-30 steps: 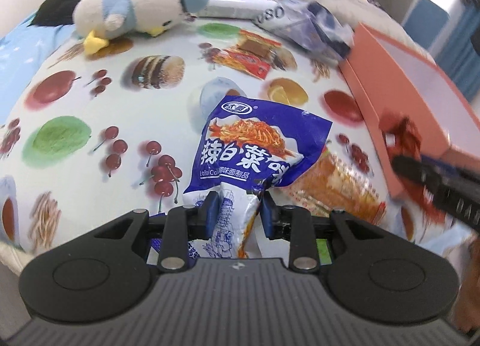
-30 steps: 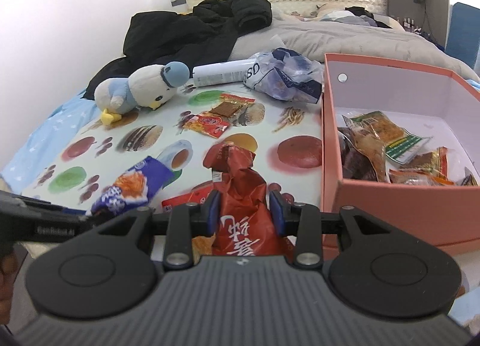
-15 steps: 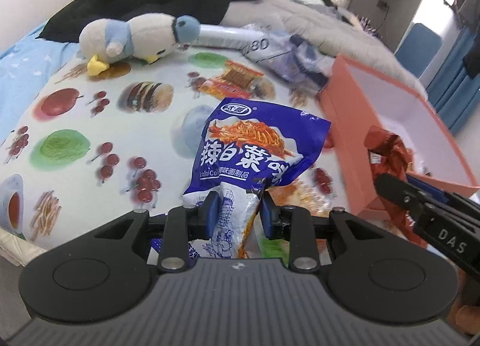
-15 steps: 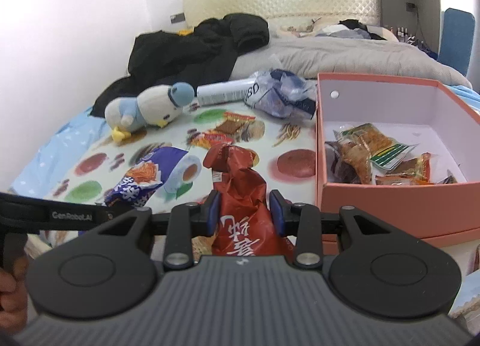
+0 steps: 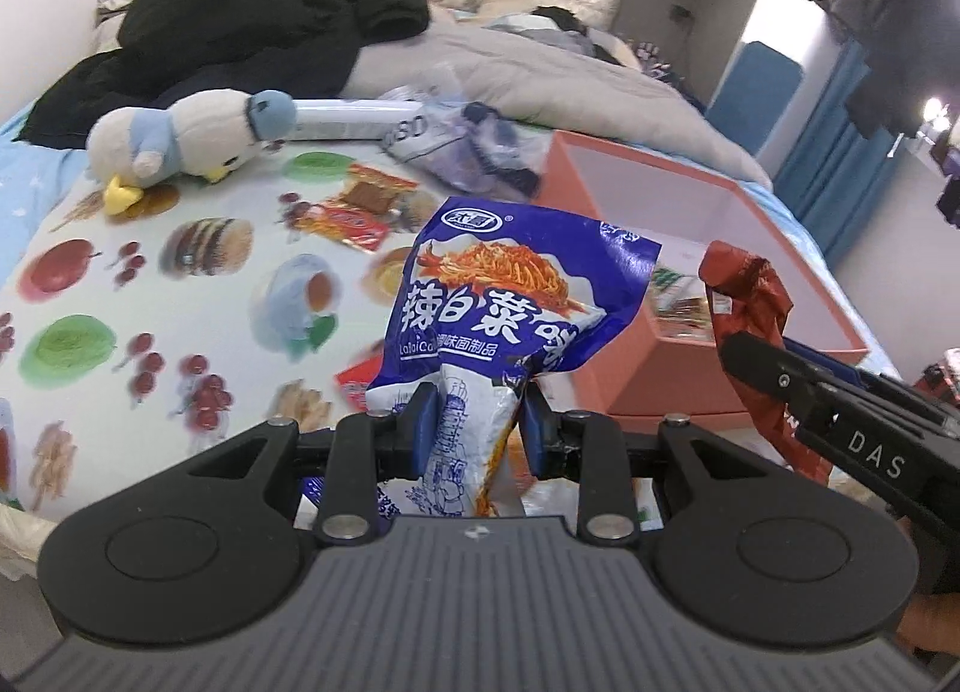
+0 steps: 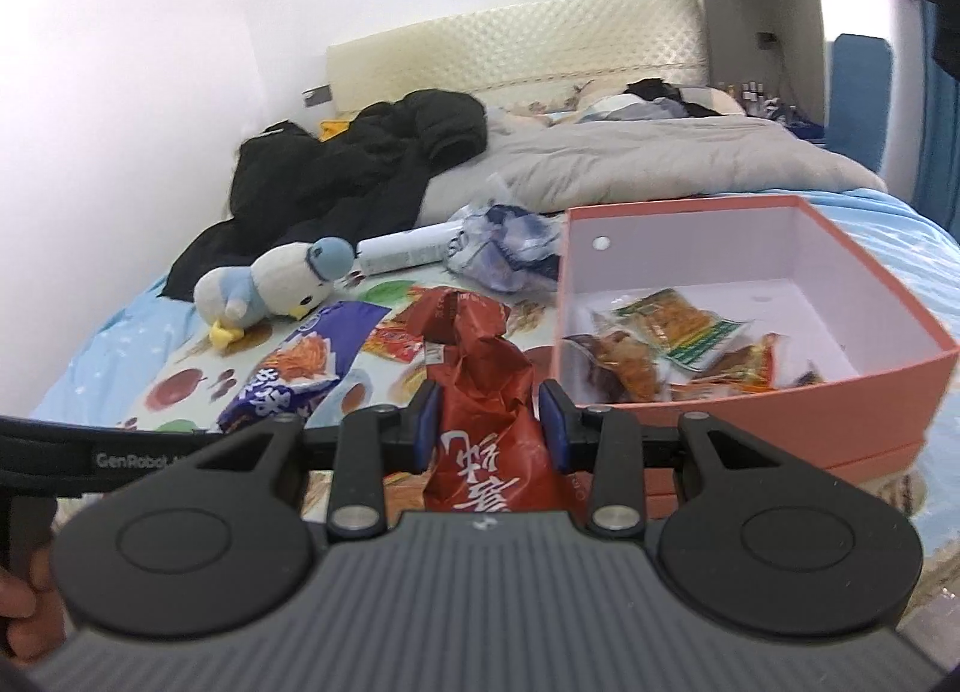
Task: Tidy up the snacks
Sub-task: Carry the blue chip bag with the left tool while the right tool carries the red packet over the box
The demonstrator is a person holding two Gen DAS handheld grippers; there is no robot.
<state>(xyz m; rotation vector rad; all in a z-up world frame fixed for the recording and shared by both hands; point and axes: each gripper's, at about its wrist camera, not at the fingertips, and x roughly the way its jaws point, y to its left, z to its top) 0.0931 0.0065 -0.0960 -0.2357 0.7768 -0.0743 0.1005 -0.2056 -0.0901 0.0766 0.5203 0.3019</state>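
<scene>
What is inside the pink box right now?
The pink box holds several small snack packets, orange, green and brown, lying at its near left end; the far part of the floor is bare. The near wall hides whatever lies right behind it.

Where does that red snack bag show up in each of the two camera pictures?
Left wrist view: the red snack bag is at the right edge, pinched in the right tongs.
Right wrist view: the bag is low in the centre, between those tongs' pads.
Shared landmark: the orange box, just behind the bag.
</scene>
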